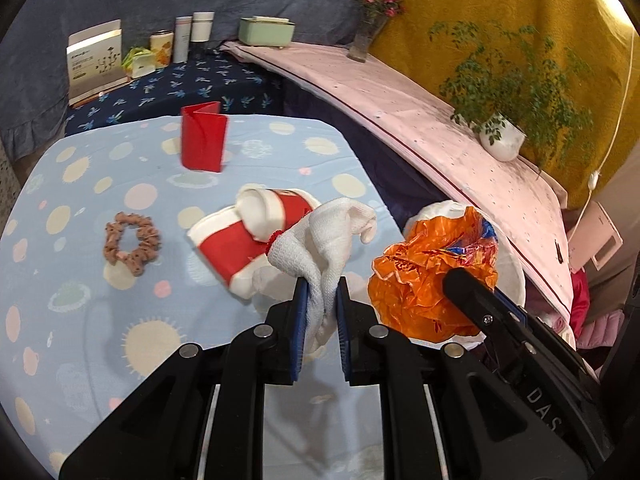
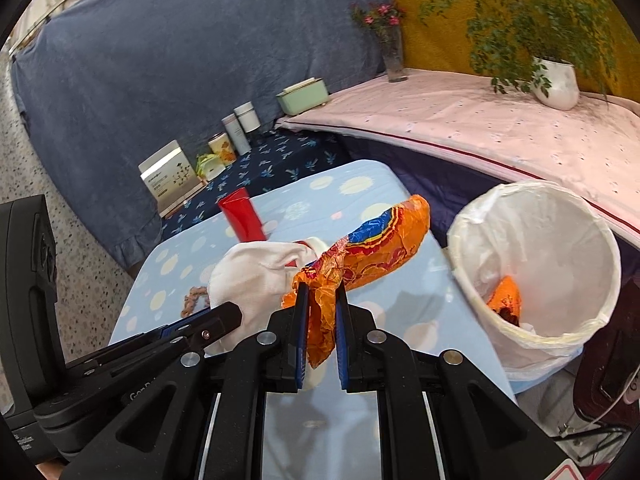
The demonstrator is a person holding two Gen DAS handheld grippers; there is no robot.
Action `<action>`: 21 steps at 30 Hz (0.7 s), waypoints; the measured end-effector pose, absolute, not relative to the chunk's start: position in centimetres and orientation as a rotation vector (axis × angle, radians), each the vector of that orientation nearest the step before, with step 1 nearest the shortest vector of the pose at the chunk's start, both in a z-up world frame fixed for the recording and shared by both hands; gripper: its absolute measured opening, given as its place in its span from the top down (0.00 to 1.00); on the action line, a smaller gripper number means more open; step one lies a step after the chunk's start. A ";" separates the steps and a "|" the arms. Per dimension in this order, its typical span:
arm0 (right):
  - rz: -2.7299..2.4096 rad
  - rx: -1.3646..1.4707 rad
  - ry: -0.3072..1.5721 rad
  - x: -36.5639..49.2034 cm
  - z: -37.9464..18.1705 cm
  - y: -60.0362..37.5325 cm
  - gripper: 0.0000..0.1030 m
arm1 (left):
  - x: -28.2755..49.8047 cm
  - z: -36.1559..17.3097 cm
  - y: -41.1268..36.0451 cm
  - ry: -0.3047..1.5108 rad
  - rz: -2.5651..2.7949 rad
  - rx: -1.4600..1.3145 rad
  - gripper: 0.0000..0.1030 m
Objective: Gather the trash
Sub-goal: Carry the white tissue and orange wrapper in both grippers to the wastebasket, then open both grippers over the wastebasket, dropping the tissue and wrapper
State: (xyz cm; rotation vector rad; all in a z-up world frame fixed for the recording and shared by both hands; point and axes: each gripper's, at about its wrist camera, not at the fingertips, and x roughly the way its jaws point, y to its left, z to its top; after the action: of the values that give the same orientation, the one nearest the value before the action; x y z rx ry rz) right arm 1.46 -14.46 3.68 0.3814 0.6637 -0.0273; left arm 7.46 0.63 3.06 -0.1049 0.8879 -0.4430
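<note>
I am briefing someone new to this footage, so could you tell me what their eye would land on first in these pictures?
The crumpled orange wrapper pinched in the right gripper grabs attention first, held above the spotted blue tablecloth beside the white-lined bin, which already holds an orange scrap. Next comes the white cloth clamped in the left gripper, hanging in front of a crushed red and white paper cup lying on the table.
</note>
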 end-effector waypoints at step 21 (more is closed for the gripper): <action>-0.207 0.514 0.642 -1.0 1.1 -26.5 0.89 | 7.0 1.5 -12.4 0.936 -0.603 0.044 0.87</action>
State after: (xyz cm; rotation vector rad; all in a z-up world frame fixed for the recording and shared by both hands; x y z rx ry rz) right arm -1.04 -26.49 1.09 0.5138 0.6417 -0.2066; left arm 7.05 -12.42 1.46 0.0436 0.9363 -0.6030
